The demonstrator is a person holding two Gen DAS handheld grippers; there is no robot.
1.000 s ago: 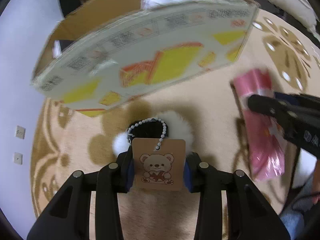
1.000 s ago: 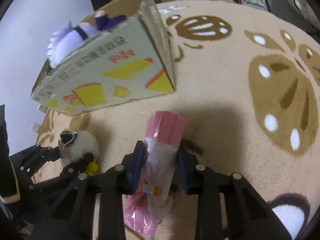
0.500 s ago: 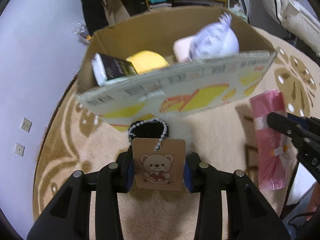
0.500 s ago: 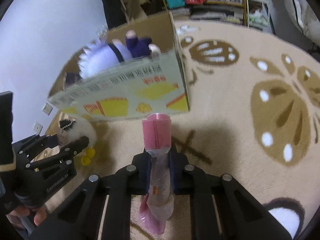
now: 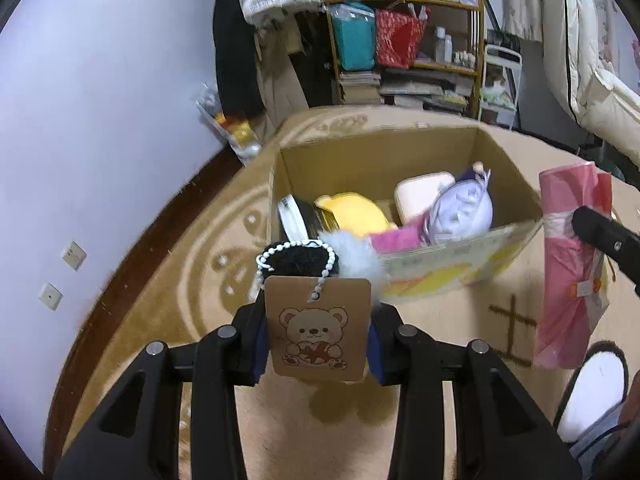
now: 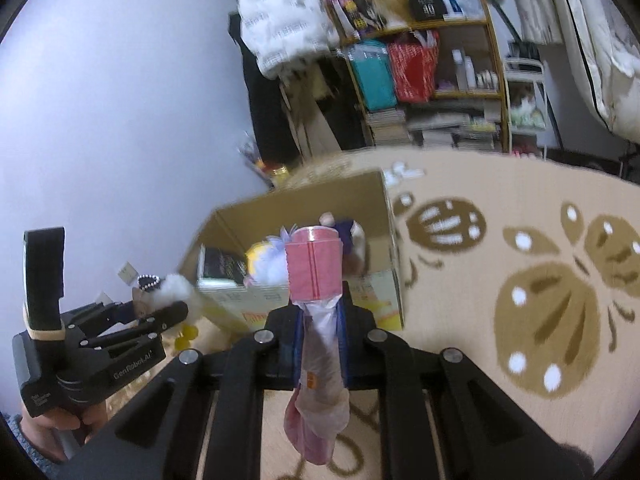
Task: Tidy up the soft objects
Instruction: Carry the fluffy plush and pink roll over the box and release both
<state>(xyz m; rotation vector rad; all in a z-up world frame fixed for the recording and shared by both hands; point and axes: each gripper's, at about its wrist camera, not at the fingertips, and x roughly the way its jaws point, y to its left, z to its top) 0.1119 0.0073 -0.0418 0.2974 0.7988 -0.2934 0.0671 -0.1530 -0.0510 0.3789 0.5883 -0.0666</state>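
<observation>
The left gripper [image 5: 316, 344] pinches a white fluffy plush toy [image 5: 352, 256] with a bear tag [image 5: 318, 334], low in the frame's centre. The right gripper [image 6: 320, 340] is clamped tight on a pink wrapped bundle [image 6: 316, 272]. Both hang before the open cardboard box [image 5: 384, 152], mid-frame on the rug [image 6: 520, 360].

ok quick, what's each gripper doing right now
left gripper: shut on the fluffy plush keychain with its bear tag
right gripper: shut on the pink plastic-wrapped bundle
</observation>
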